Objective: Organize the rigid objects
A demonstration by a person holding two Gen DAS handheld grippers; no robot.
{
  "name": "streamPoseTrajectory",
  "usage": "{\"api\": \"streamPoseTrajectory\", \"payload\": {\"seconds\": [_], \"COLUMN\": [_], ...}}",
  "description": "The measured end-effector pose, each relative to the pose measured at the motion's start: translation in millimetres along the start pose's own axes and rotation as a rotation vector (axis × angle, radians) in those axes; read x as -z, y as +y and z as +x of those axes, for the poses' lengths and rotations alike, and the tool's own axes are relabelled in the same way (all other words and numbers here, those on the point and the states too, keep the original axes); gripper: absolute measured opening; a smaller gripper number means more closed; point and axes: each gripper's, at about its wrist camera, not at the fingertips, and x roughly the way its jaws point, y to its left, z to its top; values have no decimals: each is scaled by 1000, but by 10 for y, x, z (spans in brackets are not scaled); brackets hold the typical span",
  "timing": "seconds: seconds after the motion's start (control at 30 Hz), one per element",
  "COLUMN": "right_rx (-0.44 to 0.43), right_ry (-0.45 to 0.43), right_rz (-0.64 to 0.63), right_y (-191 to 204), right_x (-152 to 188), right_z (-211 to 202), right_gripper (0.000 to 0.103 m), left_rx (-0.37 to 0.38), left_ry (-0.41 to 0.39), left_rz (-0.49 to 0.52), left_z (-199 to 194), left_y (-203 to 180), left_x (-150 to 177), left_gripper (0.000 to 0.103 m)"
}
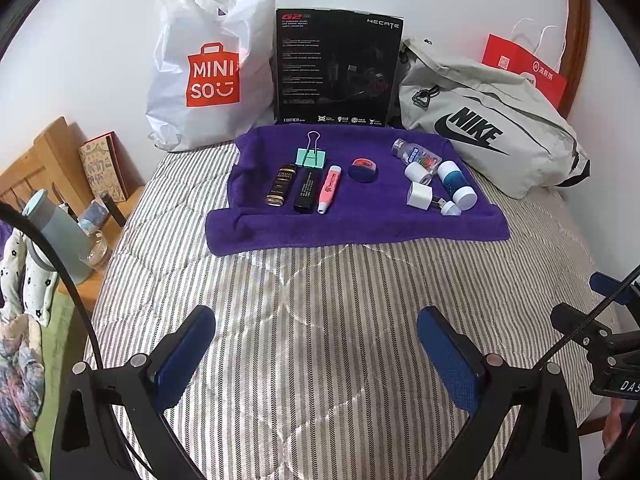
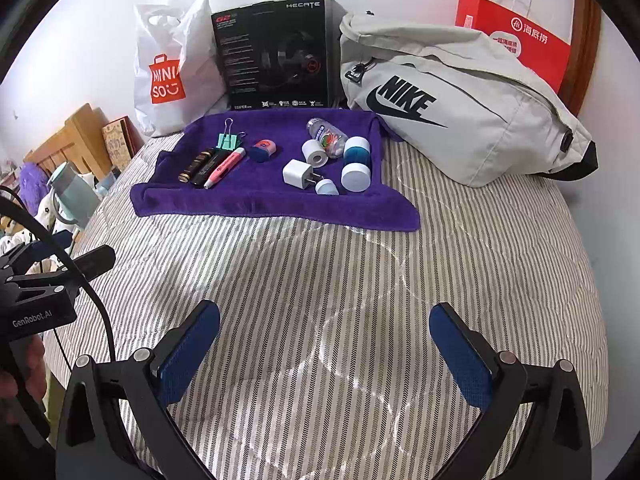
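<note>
A purple towel [image 1: 360, 224] [image 2: 256, 200] lies on the striped bed with small rigid items on it. On its left lie a green binder clip [image 1: 312, 156] [image 2: 228, 140], a dark gold-trimmed tube [image 1: 282, 184], a black tube [image 1: 306, 192] and a pink pen [image 1: 329, 189] [image 2: 226, 167]. A round blue tin [image 1: 363, 170] [image 2: 264, 150] sits in the middle. On the right are a clear bottle [image 1: 414, 155] [image 2: 327, 136], a white plug [image 1: 420, 196] [image 2: 297, 174] and a blue-white container [image 1: 456, 186] [image 2: 357, 162]. My left gripper [image 1: 316, 336] and right gripper [image 2: 325, 336] are open, empty, well short of the towel.
Behind the towel stand a white Miniso bag [image 1: 208, 76], a black headset box [image 1: 338, 68], a grey Nike bag [image 1: 484, 128] and a red paper bag [image 1: 524, 68]. A wooden bedside shelf [image 1: 44, 168] with a grey-blue kettle [image 1: 56, 232] is at the left.
</note>
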Motion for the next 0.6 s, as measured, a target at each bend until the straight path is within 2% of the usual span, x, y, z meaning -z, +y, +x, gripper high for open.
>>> {"api": "streamPoseTrajectory", "payload": {"seconds": [0.6], "right_rx": [7], "right_ry": [-2], "right_rz": [-8], "right_y": [-8], "right_x": [7], "right_z": [-25], "right_gripper": [103], "left_rx": [-2], "left_ry": [0], "left_rz": [17], "left_z": [-13], "left_y": [-48], "left_x": [11], "left_gripper": [102]}}
